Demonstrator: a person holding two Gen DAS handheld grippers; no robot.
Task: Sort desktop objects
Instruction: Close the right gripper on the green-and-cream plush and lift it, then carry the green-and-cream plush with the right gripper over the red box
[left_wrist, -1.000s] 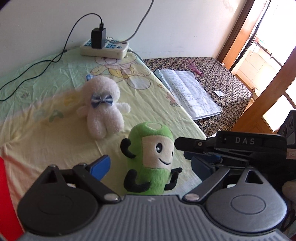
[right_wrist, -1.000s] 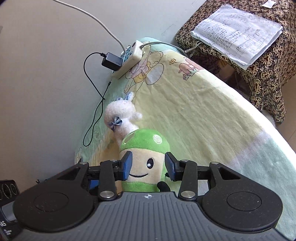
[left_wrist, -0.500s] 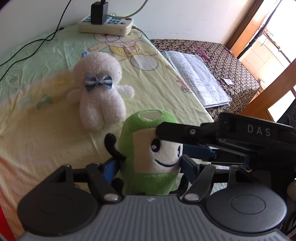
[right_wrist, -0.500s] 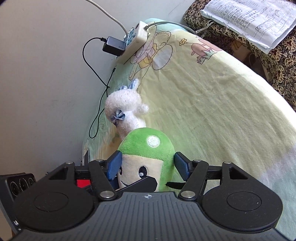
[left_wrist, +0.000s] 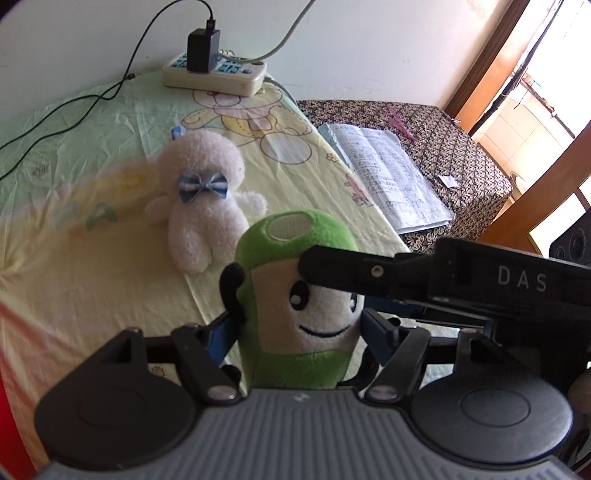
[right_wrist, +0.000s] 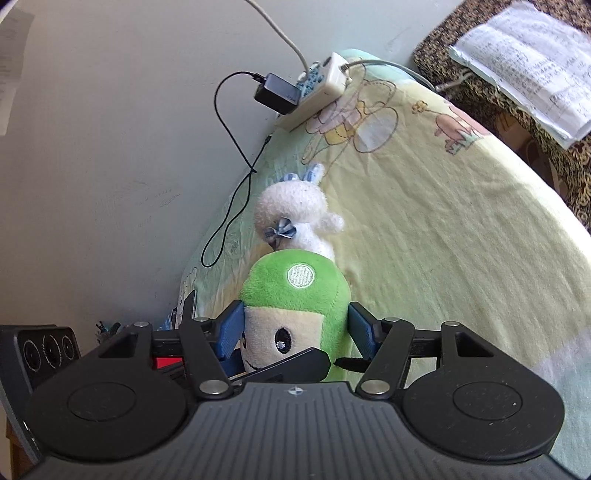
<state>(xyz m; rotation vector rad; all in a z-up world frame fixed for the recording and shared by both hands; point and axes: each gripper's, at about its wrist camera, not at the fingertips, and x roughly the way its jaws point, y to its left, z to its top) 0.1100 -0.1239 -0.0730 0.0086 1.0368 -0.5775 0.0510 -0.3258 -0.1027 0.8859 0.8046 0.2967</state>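
- Nearest to us, the left gripper (left_wrist: 295, 328) is clamped on the green plush toy (left_wrist: 295, 295) — its blue pads press into the toy's lower body on both sides, and the toy stands upright between them.
- From the right wrist camera we see the right gripper (right_wrist: 295, 328) around the same toy's head; its jaws are closing, with the toy between them, though a small gap shows at the right pad, so we do not count it as gripping.
- One finger of the right gripper crosses in front of the toy's face in the left view.
- Just behind the green toy lies the white plush toy (left_wrist: 205, 199) with a blue bow, on the yellow cartoon sheet (left_wrist: 92, 266).
- Farther back, a power strip (left_wrist: 216, 74) with a black charger (left_wrist: 202, 50) sits by the wall.
- To the right — on a patterned cloth — lies an open notebook (left_wrist: 388, 181).
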